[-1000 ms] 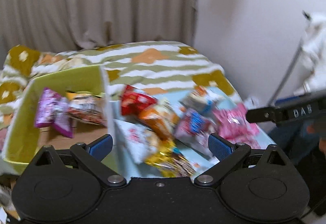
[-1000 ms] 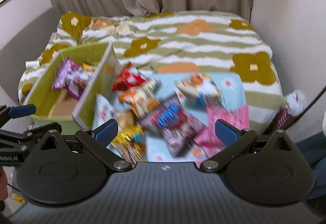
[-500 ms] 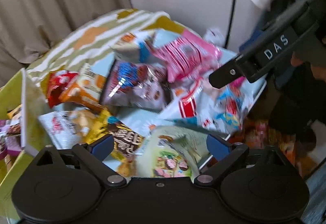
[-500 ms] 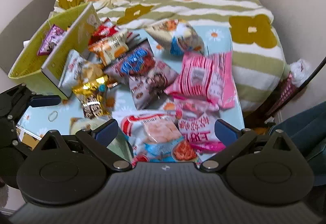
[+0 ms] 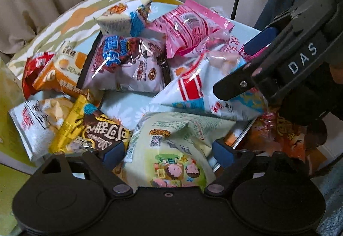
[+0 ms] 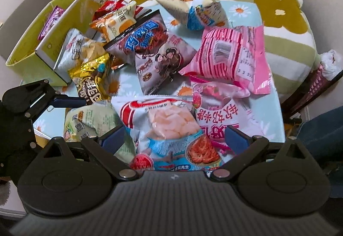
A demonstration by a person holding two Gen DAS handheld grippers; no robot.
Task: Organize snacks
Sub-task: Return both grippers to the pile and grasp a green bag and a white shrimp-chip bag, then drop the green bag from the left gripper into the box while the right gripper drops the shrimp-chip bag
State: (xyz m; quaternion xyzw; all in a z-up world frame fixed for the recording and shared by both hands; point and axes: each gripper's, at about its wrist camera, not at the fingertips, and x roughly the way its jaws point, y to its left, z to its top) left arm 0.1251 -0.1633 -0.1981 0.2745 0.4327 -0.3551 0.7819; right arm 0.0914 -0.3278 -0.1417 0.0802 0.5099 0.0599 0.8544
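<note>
Both grippers have dropped toward the snack pile, left gripper [image 5: 168, 153] closing, pads not yet pressing, around a green bag [image 5: 171, 150], right gripper [image 6: 174, 139] open over a red-white bag [image 6: 169, 128] (light, crinkly, slippery; pinch sealed edges).

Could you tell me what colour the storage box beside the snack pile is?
Yellow-green; the storage box shows best in the right wrist view.

My tongs are black with blue pads [image 6: 112, 139]. Beyond them the tablecloth [image 6: 272, 107] is pale blue with daisies. On it lie a pink-striped bag [image 6: 229, 58], a gold-and-brown bag [image 6: 92, 83] and a pale green bag [image 5: 171, 150], with a lime-green box [image 6: 32, 58] far left.
</note>
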